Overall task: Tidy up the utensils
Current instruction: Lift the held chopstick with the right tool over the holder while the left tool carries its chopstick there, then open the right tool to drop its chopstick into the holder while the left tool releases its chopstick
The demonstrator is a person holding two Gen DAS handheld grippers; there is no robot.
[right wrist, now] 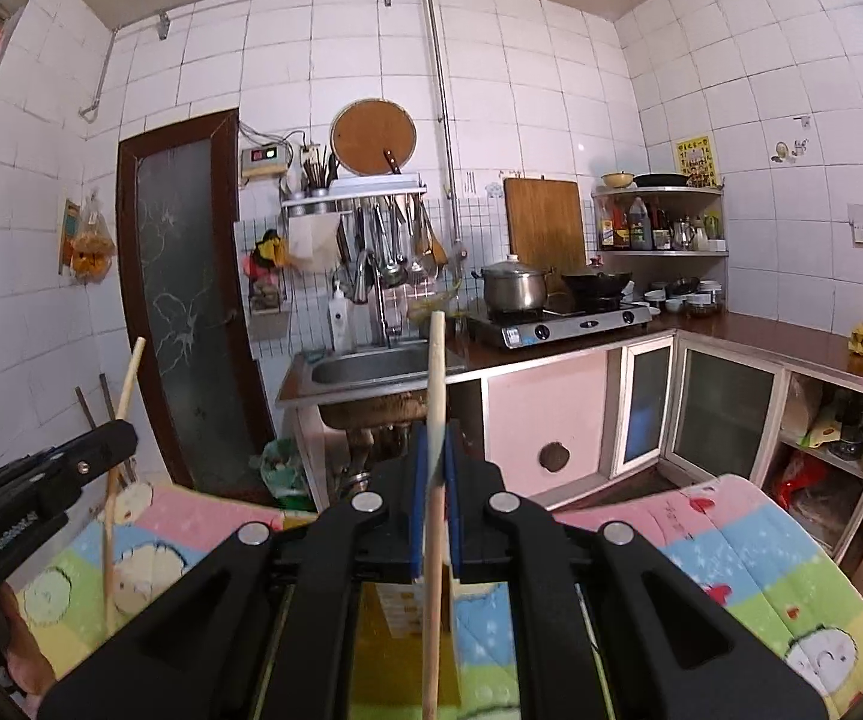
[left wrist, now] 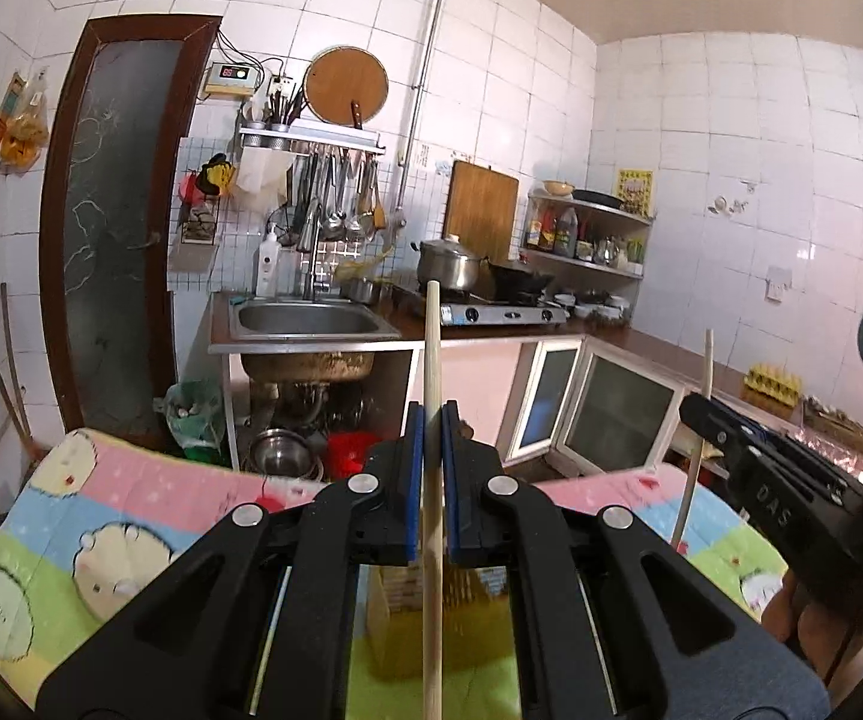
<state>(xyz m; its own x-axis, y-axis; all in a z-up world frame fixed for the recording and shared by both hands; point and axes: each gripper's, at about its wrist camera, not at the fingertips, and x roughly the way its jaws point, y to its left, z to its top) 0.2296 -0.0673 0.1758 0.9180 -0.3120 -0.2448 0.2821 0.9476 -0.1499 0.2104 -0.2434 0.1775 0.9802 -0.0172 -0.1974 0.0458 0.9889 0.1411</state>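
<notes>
Chopsticks: one (left wrist: 431,360) upright, pinched in left gripper (left wrist: 429,444), other (right wrist: 435,396) clamped in right gripper (right wrist: 435,456); both clear above quilt (left wrist: 149,480), probably for carrying to a holder.

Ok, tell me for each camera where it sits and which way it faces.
Left wrist: on the left gripper, facing the sink and stove; its fingers clamp a chopstick; the right gripper shows at right.
Right wrist: on the right gripper, same direction; the left gripper shows at left.
Shared: sink, stove, blanket, both chopsticks.
</notes>
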